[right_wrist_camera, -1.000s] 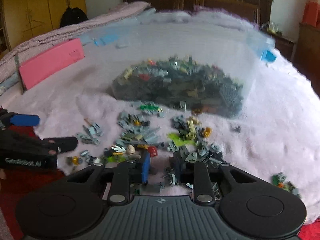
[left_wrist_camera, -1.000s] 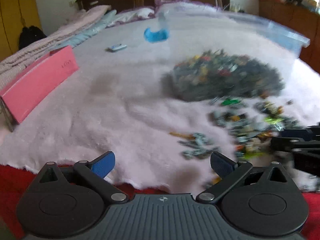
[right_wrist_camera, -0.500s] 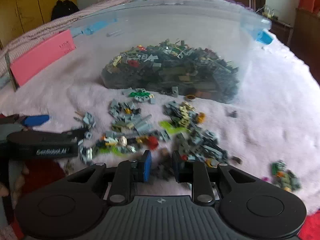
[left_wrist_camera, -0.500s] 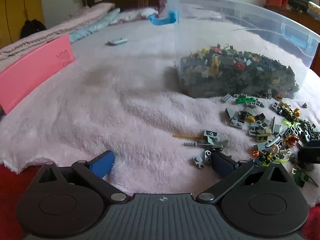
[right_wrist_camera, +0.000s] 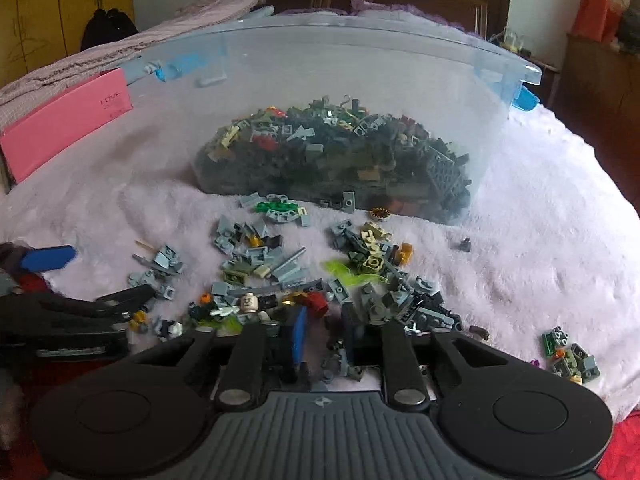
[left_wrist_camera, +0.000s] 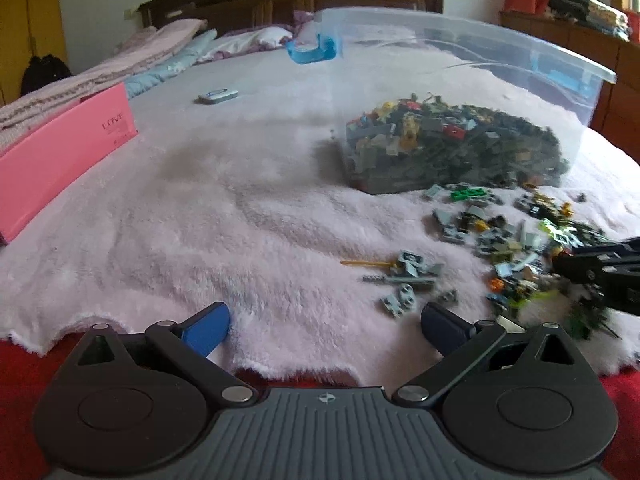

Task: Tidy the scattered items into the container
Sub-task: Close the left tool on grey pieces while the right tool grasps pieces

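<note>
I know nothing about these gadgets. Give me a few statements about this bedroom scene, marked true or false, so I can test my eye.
1. The clear plastic storage bin already holds a heap of small building bricks. True.
2. The flat pink box lies inside the bin. False: it lies on the fluffy pale pink blanket, off to the left, apart from the bin.
3. The left gripper has its jaws spread wide with nothing between them. True.
4. All the loose bricks are cleared away. False: many are scattered in front of the bin.

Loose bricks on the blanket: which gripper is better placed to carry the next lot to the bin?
Right gripper: nearly shut among the bricks facing the bin. Left gripper open over bare blanket.
</note>
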